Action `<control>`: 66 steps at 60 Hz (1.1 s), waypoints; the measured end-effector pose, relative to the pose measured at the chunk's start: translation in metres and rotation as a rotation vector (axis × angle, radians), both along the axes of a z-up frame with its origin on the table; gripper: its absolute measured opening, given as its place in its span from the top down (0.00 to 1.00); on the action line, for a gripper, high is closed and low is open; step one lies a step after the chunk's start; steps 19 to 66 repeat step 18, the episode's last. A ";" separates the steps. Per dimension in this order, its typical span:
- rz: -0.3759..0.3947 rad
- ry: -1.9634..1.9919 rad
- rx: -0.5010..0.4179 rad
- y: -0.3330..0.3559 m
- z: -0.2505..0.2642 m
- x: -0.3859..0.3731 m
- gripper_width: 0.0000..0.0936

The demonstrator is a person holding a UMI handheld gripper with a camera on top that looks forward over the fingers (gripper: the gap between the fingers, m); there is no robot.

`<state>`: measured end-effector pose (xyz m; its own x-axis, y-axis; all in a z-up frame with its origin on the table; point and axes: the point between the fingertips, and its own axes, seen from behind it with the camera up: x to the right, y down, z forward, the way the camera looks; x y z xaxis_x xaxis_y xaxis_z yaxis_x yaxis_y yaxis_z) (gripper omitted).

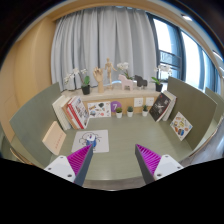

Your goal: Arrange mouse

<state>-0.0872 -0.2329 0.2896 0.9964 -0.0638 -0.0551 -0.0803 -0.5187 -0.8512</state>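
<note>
A small pale mouse (pixel 88 138) lies on a white mat (pixel 97 144) on the grey-green desk (pixel 120 140), just ahead of my left finger. My gripper (pixel 113 162) is open and empty, low over the desk's near part. Its pink pads (pixel 78 160) stand wide apart. The mouse is beyond the fingertips, not between them.
Books (pixel 72 110) lean at the back left, with a pale board (pixel 52 138) in front of them. Potted plants (pixel 85 85) and small items stand on a shelf before the curtains. A framed picture (pixel 181 125) leans at the right.
</note>
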 end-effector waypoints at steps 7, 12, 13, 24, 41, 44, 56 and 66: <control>0.006 -0.002 0.010 -0.011 0.003 0.007 0.09; 0.013 0.012 0.017 -0.017 0.003 0.009 0.09; 0.013 0.013 0.018 -0.018 0.003 0.009 0.09; 0.008 0.022 0.013 -0.022 0.001 0.013 0.09; 0.008 0.022 0.013 -0.022 0.001 0.013 0.09; 0.008 0.022 0.013 -0.022 0.001 0.013 0.09; 0.008 0.022 0.013 -0.022 0.001 0.013 0.09; 0.008 0.022 0.013 -0.022 0.001 0.013 0.09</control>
